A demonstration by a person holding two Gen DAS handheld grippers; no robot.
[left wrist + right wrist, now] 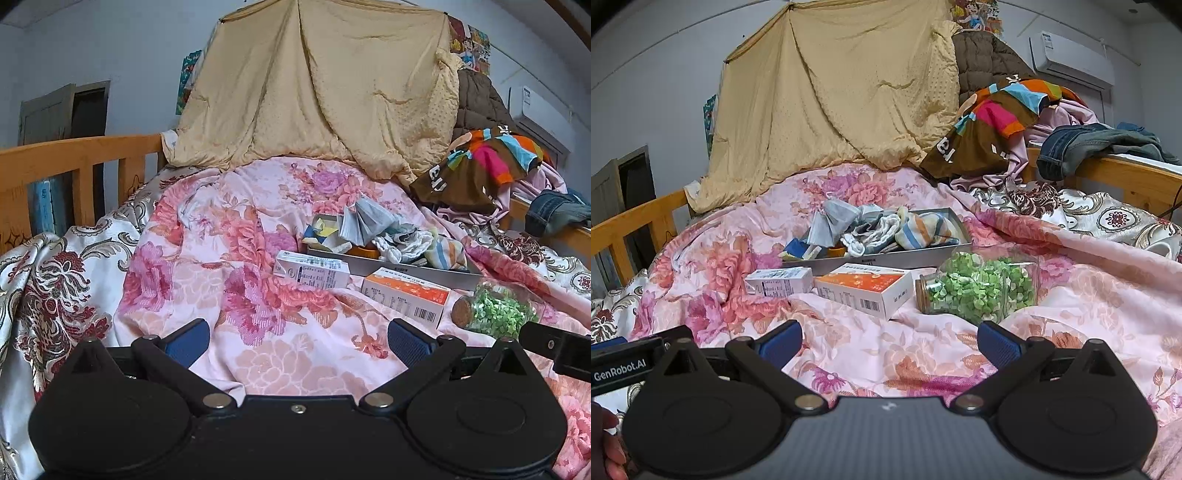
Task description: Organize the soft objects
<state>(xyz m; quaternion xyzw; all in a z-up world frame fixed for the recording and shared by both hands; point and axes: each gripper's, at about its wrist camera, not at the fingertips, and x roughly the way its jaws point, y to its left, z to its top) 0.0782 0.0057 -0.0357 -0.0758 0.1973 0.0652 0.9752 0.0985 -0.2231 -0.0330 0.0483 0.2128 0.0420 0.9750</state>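
A grey tray (886, 258) (406, 269) lies on the pink floral quilt (923, 350) (258, 295), heaped with soft items: socks, among them a striped sock (923, 230) (448, 253), and a grey folded cloth (831, 221) (364, 219). In front of it lie a white box (779, 282) (314, 271), an orange-and-white box (866, 288) (406, 297) and a corked glass jar of green bits (979, 288) (495, 310). My left gripper (299, 341) is open and empty, short of the boxes. My right gripper (890, 341) is open and empty too, near the jar.
A tan blanket (831, 92) hangs at the back of the bed. Clothes are piled at the right: a colourful striped garment (997, 114), jeans (1089, 147) on the wooden rail (1108, 177). A wooden bed rail (74, 158) runs on the left. A hand (605, 443) shows at lower left.
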